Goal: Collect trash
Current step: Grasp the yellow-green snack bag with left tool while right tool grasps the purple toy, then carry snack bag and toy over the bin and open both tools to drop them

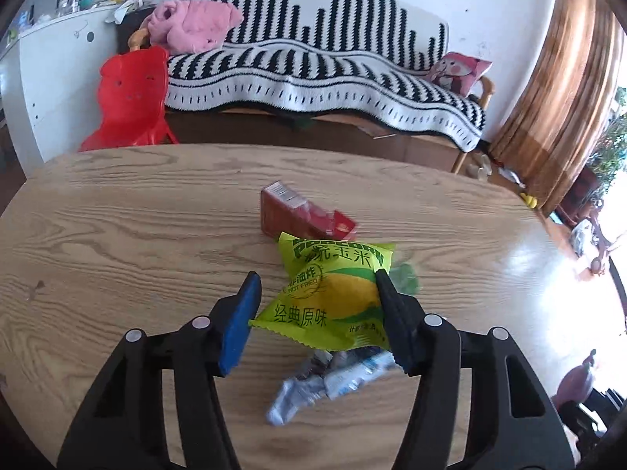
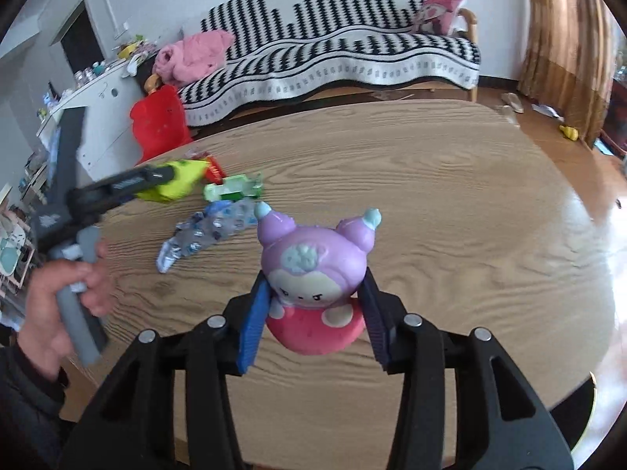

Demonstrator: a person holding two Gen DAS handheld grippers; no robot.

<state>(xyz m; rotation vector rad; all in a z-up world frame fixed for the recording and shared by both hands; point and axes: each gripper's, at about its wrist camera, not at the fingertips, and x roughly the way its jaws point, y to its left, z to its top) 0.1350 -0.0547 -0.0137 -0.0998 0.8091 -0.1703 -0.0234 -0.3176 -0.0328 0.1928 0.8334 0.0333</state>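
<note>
A yellow-green popcorn bag sits tilted between the fingers of my left gripper, whose pads touch both of its sides; the gripper is shut on it. Beyond the bag lies a red carton, to its right a green wrapper, and under it a crumpled silver-blue wrapper. My right gripper is shut on a purple and pink toy figure, held above the wooden table. The right wrist view also shows the left gripper with the bag, the silver wrapper and the green wrapper.
A person's hand grips the left tool's handle at the table's left edge. Behind the table stand a red plastic stool, a sofa under a black-and-white throw with pink clothing, and a brown curtain at right.
</note>
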